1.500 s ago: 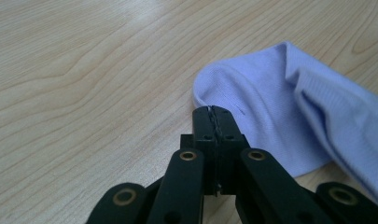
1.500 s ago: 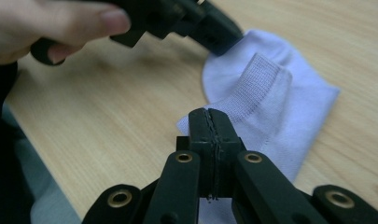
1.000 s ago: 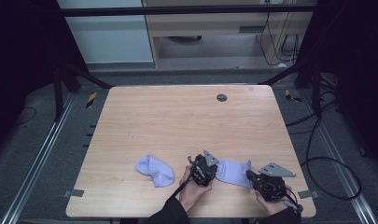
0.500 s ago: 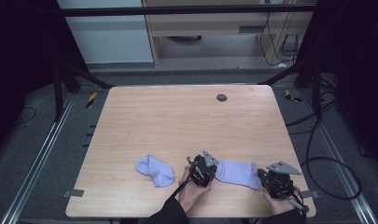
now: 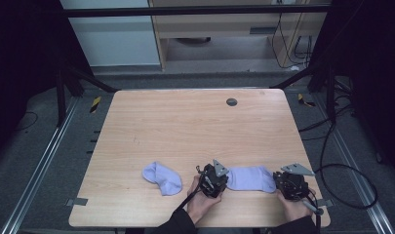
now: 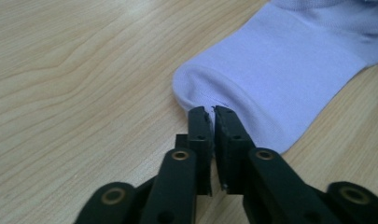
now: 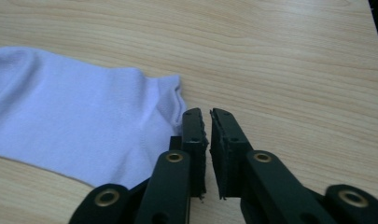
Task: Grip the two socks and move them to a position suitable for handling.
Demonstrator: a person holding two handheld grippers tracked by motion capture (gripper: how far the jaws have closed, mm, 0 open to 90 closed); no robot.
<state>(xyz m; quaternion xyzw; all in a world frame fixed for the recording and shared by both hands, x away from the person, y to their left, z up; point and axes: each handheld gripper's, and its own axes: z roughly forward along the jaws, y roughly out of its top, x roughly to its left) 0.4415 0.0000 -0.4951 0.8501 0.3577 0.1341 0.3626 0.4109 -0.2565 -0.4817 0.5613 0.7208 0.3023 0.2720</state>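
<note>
High view: wooden table (image 5: pixel 195 126) mid frame; flat lavender sock (image 5: pixel 251 178) at lower right, between left gripper (image 5: pixel 213 179) touching its left end and right gripper (image 5: pixel 290 183) at its right end; a second, crumpled sock (image 5: pixel 162 177) lies lower left of centre, apart from both; dark round disc (image 5: pixel 231 102) near the table's top edge.

Left gripper view: left gripper (image 6: pixel 212 112) jaws together at bottom centre, tips on the flat sock's (image 6: pixel 280 79) rounded edge; cloth pinched or only touched, cannot tell.

Right gripper view: right gripper (image 7: pixel 209 114) jaws nearly together, thin slit, nothing between; flat sock (image 7: pixel 79 116) at left, its edge just beside the left jaw.
</note>
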